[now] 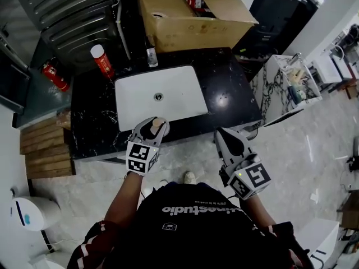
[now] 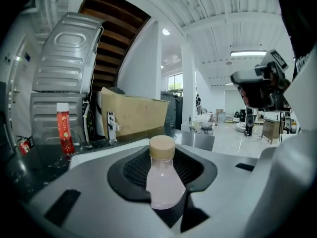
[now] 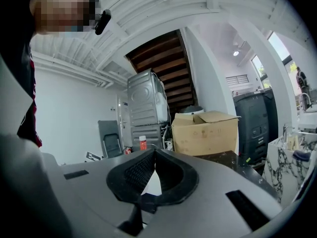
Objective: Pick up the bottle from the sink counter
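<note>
- The left gripper [image 1: 151, 125] is clamped on the small bottle [image 2: 162, 182]. Its dark ribbed pads press the pale pink body from both sides, below the tan cap. Gripping the wider body rather than the narrow neck likely keeps the bottle upright and stops it slipping.
- In the head view the bottle sits in those jaws over the front edge of the white sink basin [image 1: 168, 77], close to the person. Its base is hidden by the jaws, so I cannot tell whether it is clear of the black marble counter [image 1: 224, 100].
- The right gripper [image 1: 220, 132] is closed with nothing between its pads. It hangs off the front of the counter, well apart from the bottle, probably held out of the way because one gripper is enough for this pick.
- The red can [image 1: 102, 60], the faucet [image 1: 150, 52] and the cardboard box [image 1: 190, 21] stand at the back, away from any lifting path.
</note>
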`<control>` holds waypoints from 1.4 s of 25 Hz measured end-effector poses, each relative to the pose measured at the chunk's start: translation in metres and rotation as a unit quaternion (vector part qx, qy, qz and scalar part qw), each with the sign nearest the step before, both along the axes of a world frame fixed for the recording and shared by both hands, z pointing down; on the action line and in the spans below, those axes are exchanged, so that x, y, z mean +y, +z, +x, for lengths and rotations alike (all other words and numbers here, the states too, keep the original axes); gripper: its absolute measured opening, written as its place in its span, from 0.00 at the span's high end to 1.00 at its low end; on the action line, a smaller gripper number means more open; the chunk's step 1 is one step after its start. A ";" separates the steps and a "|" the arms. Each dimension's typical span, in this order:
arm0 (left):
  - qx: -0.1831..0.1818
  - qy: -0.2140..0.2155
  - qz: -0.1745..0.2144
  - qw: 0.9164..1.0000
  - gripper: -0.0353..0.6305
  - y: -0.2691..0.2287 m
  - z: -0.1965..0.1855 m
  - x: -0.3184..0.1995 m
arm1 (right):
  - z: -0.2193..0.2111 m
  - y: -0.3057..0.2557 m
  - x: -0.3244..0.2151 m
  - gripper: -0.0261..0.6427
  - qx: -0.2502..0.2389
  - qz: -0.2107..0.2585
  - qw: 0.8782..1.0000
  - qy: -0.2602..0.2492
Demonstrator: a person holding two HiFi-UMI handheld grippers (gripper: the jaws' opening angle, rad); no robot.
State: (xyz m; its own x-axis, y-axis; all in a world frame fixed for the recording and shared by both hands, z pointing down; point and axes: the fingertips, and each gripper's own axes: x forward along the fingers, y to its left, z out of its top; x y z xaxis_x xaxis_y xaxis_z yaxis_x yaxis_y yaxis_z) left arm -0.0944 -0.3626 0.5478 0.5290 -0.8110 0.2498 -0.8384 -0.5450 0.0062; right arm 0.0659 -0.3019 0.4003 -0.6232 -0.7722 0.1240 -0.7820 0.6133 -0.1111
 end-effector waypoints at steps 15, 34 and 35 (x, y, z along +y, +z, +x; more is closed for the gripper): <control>0.001 -0.097 0.115 0.989 0.73 -0.173 -0.106 0.064 | -0.073 -0.041 -0.023 0.90 -0.026 0.055 0.995 -0.085; -0.005 -0.110 0.108 0.988 0.73 -0.175 -0.126 0.076 | -0.088 -0.043 -0.021 0.91 0.000 0.076 0.992 -0.097; -0.006 -0.109 0.108 0.988 0.73 -0.175 -0.125 0.075 | -0.087 -0.043 -0.021 0.91 0.001 0.076 0.992 -0.097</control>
